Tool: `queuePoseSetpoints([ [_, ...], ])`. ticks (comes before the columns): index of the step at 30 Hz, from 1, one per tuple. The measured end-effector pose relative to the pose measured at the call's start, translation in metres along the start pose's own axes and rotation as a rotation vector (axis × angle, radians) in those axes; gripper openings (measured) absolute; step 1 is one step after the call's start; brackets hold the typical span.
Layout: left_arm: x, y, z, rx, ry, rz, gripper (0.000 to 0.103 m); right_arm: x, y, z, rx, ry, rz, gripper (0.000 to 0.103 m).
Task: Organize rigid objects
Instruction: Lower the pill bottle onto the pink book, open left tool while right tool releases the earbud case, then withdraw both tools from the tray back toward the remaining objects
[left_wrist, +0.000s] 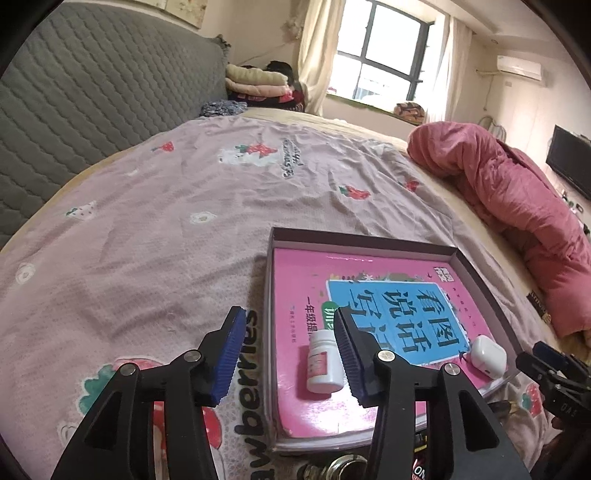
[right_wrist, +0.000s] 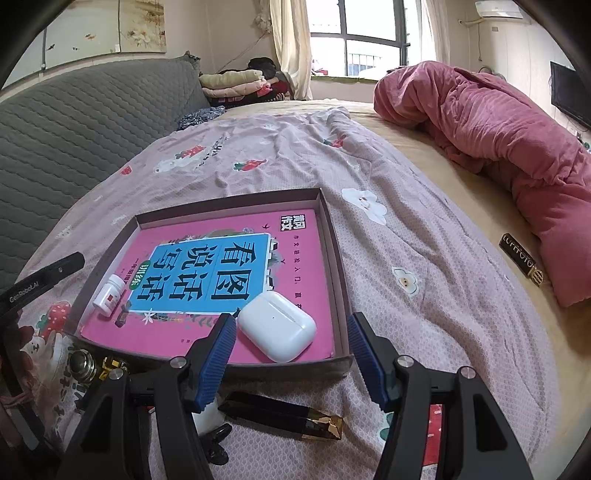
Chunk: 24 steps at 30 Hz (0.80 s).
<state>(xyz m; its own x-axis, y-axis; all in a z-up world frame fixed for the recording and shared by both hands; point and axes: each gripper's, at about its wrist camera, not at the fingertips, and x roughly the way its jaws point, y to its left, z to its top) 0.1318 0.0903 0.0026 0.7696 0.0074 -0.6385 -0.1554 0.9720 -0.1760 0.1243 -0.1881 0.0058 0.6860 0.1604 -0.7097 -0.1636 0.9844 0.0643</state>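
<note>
Left wrist view: the left gripper (left_wrist: 290, 354) hangs released, its blue ribbed pads wide apart and gripping nothing. Under it a shallow grey-brown cardboard tray (left_wrist: 271, 280) lies on the pink strawberry-print bedsheet (left_wrist: 147, 221). Inside the tray a pink glossy book with a blue title panel (left_wrist: 384, 306) fills nearly the whole floor. A small white plastic pill bottle with a red label (left_wrist: 324, 362) lies on its side on the book, just beside the inner face of the gripper's right pad. A white rounded earbud case (left_wrist: 488, 354) rests on the book at 3 o'clock, near the tray's right wall. From 9 to 12 o'clock the sheet lies open up to the grey quilted headboard (left_wrist: 92, 99). A rumpled pink quilt (left_wrist: 517, 214) borders the bed at 2 o'clock.

Right wrist view: the right gripper (right_wrist: 291, 354) is likewise released, straddling the tray's near right corner with nothing between the pads. The earbud case (right_wrist: 277, 325) lies just beyond the left pad, close to the near wall (right_wrist: 280, 369). The pill bottle (right_wrist: 109, 291) lies at 9 o'clock by the left wall. A black and gold faceted tube (right_wrist: 284, 417) lies on the sheet below the tray. From 1 to 4 o'clock the sheet runs open to the quilt (right_wrist: 498, 122).
</note>
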Motion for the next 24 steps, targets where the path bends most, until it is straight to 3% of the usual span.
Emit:
queuePoseSetpoints([
  [7,-0.018,0.001,-0.003,0.011,-0.043,0.011,0.056,-0.013,0.005,-0.001,-0.019,-0.024,0.017,0.062],
  [24,-0.072,-0.003,-0.022,-0.008,-0.036,0.036,0.06,-0.055,0.006,-0.009,-0.043,-0.091,0.051,0.062],
])
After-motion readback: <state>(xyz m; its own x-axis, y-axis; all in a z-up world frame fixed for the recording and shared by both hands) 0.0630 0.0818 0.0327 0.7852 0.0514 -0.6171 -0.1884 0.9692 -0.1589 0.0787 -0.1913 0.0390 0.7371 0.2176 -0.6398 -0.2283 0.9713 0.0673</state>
